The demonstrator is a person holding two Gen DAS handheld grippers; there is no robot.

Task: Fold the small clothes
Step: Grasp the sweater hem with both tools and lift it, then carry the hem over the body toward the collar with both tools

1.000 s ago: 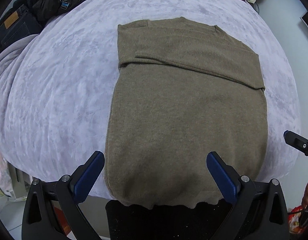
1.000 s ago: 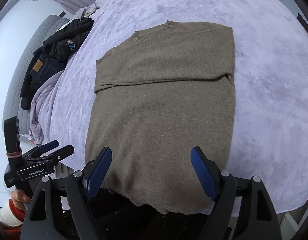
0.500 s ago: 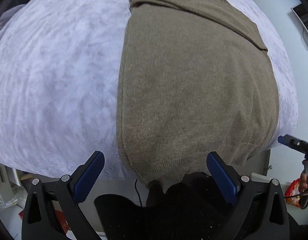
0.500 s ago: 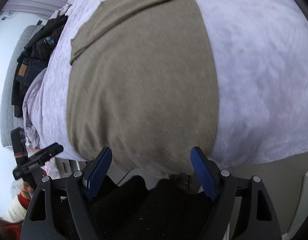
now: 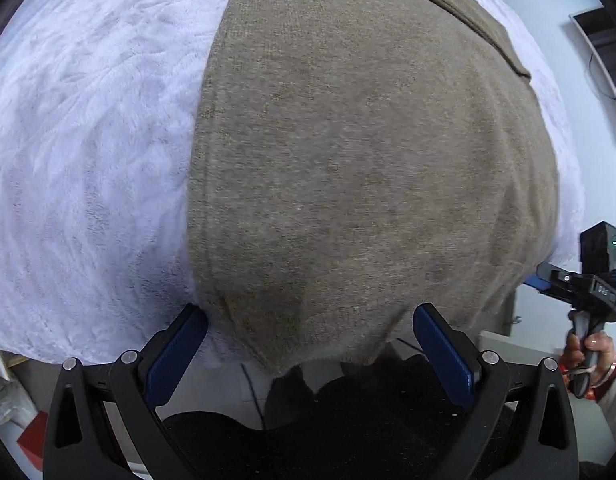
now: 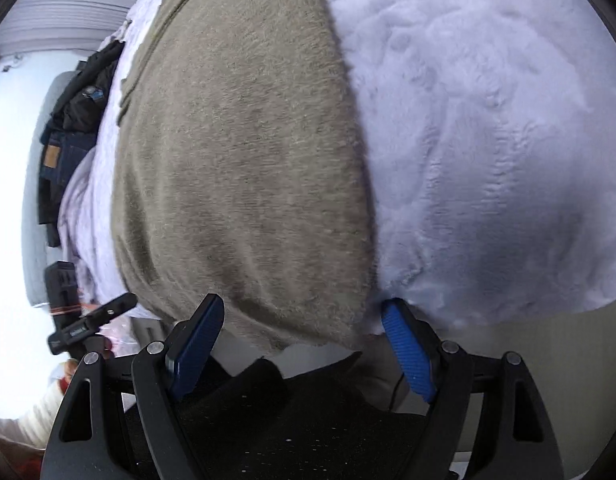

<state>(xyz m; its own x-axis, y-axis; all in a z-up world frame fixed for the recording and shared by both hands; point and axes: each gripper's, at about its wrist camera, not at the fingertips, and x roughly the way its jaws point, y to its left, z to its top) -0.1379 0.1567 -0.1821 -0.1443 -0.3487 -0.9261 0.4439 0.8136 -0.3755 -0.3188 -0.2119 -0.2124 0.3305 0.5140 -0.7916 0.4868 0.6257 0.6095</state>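
Observation:
A brown knit sweater (image 5: 360,152) lies flat on the lavender plush bed cover (image 5: 87,160), sleeves folded across its top, its hem hanging over the near edge. My left gripper (image 5: 310,320) is open, its blue pads straddling the hem's left corner. My right gripper (image 6: 303,314) is open, its pads straddling the hem's right corner; the sweater (image 6: 243,152) fills that view's middle. Each gripper shows in the other's view: the right (image 5: 548,276), the left (image 6: 95,320).
Dark clothes and jeans (image 6: 67,136) are piled at the bed's far left beside a grey headboard. The bed cover (image 6: 488,140) spreads to the right. Below the near edge are my dark trousers (image 5: 348,420) and the floor, with a red box (image 5: 31,440).
Both grippers have dropped and moved in close to the near bed edge, from above the sweater down to its hanging hem. Both stayed open.

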